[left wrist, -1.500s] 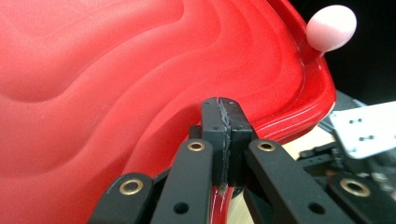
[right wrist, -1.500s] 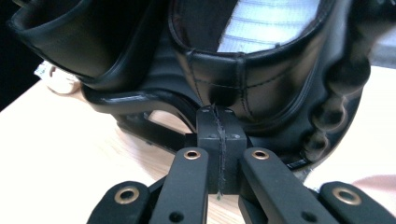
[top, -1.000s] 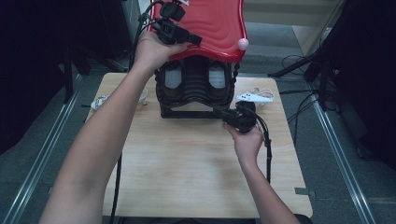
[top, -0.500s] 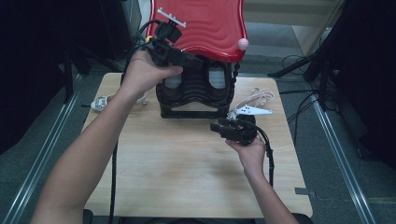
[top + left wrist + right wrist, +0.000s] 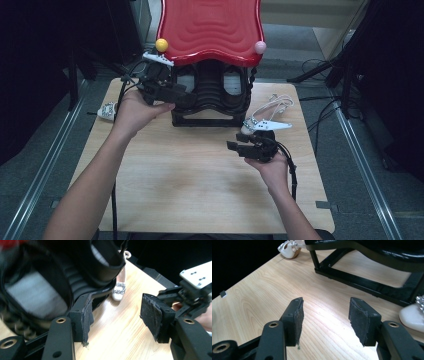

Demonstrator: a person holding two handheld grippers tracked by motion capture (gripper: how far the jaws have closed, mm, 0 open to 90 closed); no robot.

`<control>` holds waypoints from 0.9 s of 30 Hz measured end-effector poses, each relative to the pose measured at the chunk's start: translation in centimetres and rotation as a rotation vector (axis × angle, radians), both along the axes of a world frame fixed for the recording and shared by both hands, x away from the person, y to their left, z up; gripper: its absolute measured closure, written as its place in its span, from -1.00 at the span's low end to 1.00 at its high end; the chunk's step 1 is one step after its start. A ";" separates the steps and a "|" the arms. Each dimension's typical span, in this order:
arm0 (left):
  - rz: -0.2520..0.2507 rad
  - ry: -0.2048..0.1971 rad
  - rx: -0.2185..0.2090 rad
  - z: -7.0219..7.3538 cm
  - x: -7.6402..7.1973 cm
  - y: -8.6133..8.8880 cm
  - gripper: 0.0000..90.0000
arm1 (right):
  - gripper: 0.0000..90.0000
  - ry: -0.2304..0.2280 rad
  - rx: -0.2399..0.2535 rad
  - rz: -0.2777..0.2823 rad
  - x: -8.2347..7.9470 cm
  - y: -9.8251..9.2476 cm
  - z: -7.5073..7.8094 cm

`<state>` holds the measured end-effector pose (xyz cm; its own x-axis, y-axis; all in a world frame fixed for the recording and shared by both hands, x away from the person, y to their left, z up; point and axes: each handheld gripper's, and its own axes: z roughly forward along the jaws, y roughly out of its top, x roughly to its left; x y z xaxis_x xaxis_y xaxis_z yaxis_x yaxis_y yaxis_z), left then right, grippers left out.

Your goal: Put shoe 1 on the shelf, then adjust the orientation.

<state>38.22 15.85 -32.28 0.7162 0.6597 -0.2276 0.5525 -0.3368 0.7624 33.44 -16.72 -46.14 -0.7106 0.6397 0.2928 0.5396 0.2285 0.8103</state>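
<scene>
Shoe (image 5: 267, 120) lies on its side on the table (image 5: 190, 185), just off the rack's (image 5: 210, 100) front right corner, toe toward the rack base. The right gripper view shows the toe (image 5: 412, 315) beside the rack's bottom bar (image 5: 362, 282).

Your right gripper (image 5: 234, 146) hovers just in front of the shoe, off the rack's right front, and points left along the rack front, not at the shoe. Jaws are wide apart with nothing between them; in its own view (image 5: 325, 315) there is bare table under the pads. The shoe sits right of the right pad, outside the gap. My read: you need to swing right before you can close on it.

Your left gripper (image 5: 187, 97) is up against the rack's left front, also spread wide and holding nothing. In the left gripper view (image 5: 115, 315) the left pad sits just beside the rack's curved black frame (image 5: 50, 277); I can't tell whether it touches. It looks like you're parked there to steady the rack or to wait out of the way, not to grip it.

A second shoe (image 5: 107, 110) lies off the rack's left side, near the table edge, well apart from both grippers.

The shoes are slim and strappy, so I'd go for the sole or heel.
</scene>
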 end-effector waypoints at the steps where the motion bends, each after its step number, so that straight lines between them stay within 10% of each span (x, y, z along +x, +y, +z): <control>1: 0.007 0.006 -0.005 -0.5 -0.2 0.3 -0.06 | 0.04 -0.001 -0.002 -0.005 -0.1 -0.1 -0.1; 15: 0.063 0.053 -0.040 -7.2 -1.3 3.2 -0.01 | 0.05 -0.007 -0.012 -0.026 -0.4 -1.0 -0.6; 27: 0.126 0.068 -0.008 -10.3 -0.3 6.3 0.74 | 0.05 0.005 -0.032 -0.038 0.0 -0.8 -1.3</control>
<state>37.95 22.17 -42.53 0.6106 0.7414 -0.2784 0.6408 -0.2560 0.7238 33.44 -17.53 -47.41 -0.6843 0.6751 0.2755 0.5526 0.2337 0.8000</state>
